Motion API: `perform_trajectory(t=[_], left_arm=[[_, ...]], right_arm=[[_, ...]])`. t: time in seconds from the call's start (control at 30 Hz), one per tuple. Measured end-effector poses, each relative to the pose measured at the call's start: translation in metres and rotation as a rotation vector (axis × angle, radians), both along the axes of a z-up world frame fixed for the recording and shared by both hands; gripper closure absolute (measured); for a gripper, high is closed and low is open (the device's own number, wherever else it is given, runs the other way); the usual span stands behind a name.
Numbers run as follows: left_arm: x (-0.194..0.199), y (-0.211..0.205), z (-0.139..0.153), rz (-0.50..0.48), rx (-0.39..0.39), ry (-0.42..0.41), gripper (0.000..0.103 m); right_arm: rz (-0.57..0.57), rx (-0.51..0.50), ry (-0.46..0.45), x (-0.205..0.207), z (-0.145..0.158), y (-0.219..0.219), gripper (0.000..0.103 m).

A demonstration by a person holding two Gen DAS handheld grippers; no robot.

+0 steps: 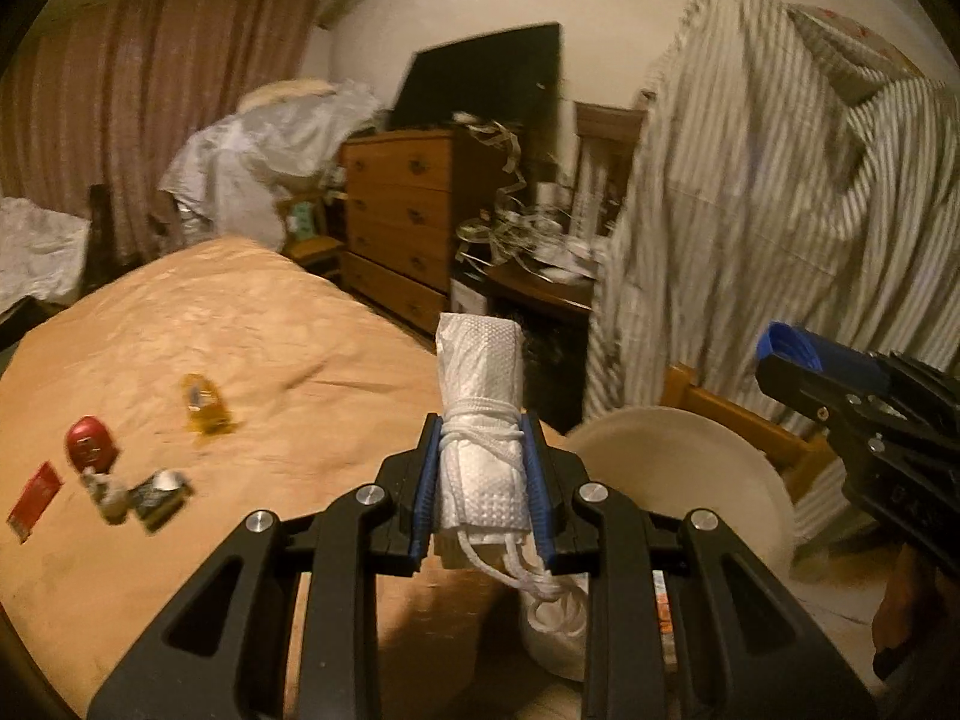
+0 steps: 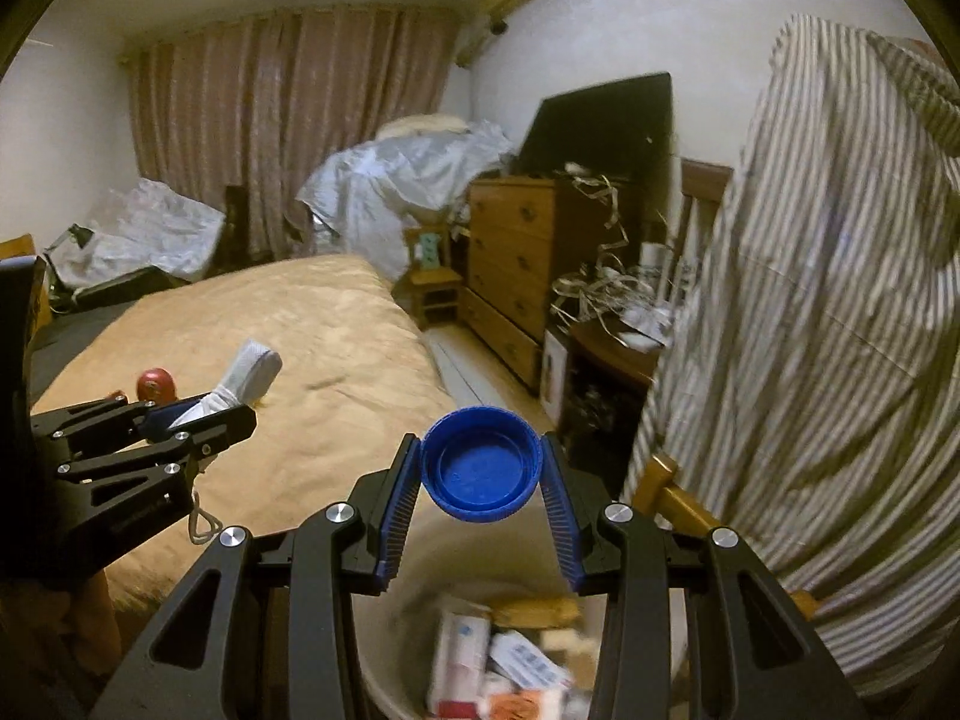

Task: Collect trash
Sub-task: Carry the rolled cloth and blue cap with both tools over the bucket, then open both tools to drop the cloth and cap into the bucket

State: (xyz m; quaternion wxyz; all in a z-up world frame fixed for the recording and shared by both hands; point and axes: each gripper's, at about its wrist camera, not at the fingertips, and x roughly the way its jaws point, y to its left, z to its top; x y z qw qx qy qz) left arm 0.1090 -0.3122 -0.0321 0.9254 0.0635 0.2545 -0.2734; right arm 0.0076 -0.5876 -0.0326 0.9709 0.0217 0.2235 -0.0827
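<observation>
No text can be read anywhere: the print on the packets (image 2: 510, 666) in the bin (image 2: 384, 660) and on the wrappers (image 1: 36, 501) on the bed (image 1: 240, 324) is blurred.

The left gripper (image 1: 480, 468) is clamped on a rolled white cloth bundle (image 1: 480, 396) wound with white cord, which stands upright between the blue pads. Below and to the right sits a white bin (image 1: 708, 468), its rim just beside the bundle. At the right edge the right gripper (image 1: 798, 360) reaches in, something blue at its tip. On the tan bedspread (image 1: 240, 312) at left lie a red round item (image 1: 89, 441), a red flat packet (image 1: 33, 501), a yellowish wrapper (image 1: 204, 402) and dark crumpled scraps (image 1: 159, 495). A striped cloth (image 1: 750, 180) hangs at right, blurred.
</observation>
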Motion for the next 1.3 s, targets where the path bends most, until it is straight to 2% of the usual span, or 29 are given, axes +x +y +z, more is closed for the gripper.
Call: perform_trajectory(t=[0.23,0.4,0.57,0.67,0.73,0.97,1.23,1.3], left_arm=[[0.01,-0.052,-0.013,-0.128,0.086,0.101,0.078],[0.019,-0.083,-0.025,-0.256,0.19,0.209,0.078],[0.031,-0.105,-0.04,-0.33,0.277,0.321,0.078],[0.037,-0.117,-0.049,-0.398,0.318,0.409,0.078],[0.039,-0.124,-0.054,-0.413,0.354,0.433,0.078],[0.045,-0.132,-0.064,-0.41,0.413,0.467,0.078],[0.047,-0.132,-0.059,-0.404,0.41,0.451,0.077],[0.048,-0.131,-0.056,-0.394,0.406,0.439,0.068]], right_arm=[[-0.006,0.035,0.144,0.012,-0.014,-0.05,0.062],[0.043,0.082,0.321,0.04,-0.029,-0.081,0.062],[0.106,0.136,0.516,0.073,-0.052,-0.104,0.062],[0.139,0.173,0.602,0.082,-0.066,-0.105,0.062],[0.149,0.191,0.637,0.087,-0.073,-0.106,0.062],[0.163,0.214,0.66,0.085,-0.083,-0.102,0.062],[0.16,0.231,0.641,0.082,-0.086,-0.103,0.062],[0.16,0.238,0.632,0.082,-0.086,-0.102,0.058]])
